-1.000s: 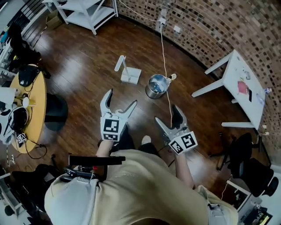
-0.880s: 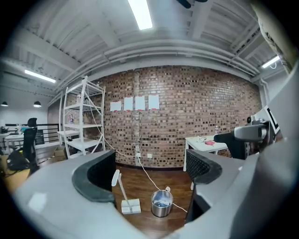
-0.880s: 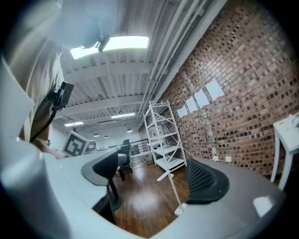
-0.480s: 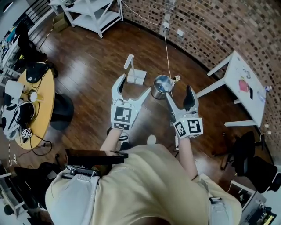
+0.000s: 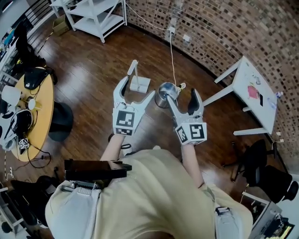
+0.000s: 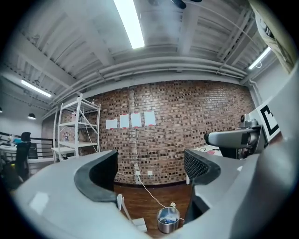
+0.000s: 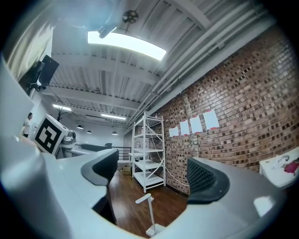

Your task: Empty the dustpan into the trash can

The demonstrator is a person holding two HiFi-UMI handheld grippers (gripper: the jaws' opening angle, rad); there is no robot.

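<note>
A white dustpan with a tall upright handle stands on the wooden floor, and a round metal trash can stands just to its right. My left gripper is held up level and open, with nothing between its fingers; in the head view it overlaps the dustpan. My right gripper is also open and empty, raised beside the can. The left gripper view shows the can and the dustpan low down, far beyond the left gripper. The right gripper view shows the dustpan below the right gripper.
A curved brick wall lies ahead, and a cable runs from its socket to the can. White shelving stands far left. A white table and black chair are to the right, a round wooden table to the left.
Both grippers have risen and now sit higher in the head view, over the dustpan and the can. Both stay open and empty.
</note>
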